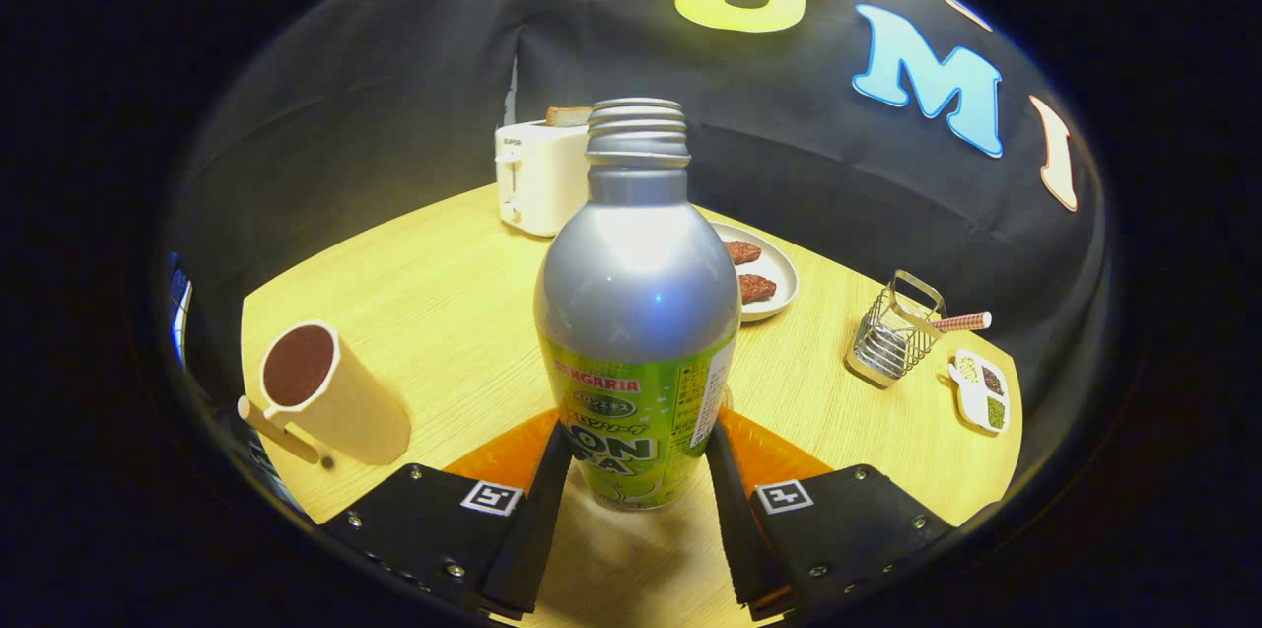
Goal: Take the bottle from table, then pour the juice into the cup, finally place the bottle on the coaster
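Observation:
A silver metal bottle with a green label and an uncapped threaded neck stands upright between my fingers. My gripper is shut on the bottle's lower body, with one finger pressed on each side of the label. An orange coaster lies on the table just behind the bottle's base and shows on both sides of it. I cannot tell whether the base touches the table. Off to the left of the fingers stands a cream cup with a handle, its inside dark.
On the round wooden table, a white toaster holding a slice of bread stands beyond the bottle. A plate with brown pieces lies behind the bottle to the right. Further right are a wire basket and a small divided dish.

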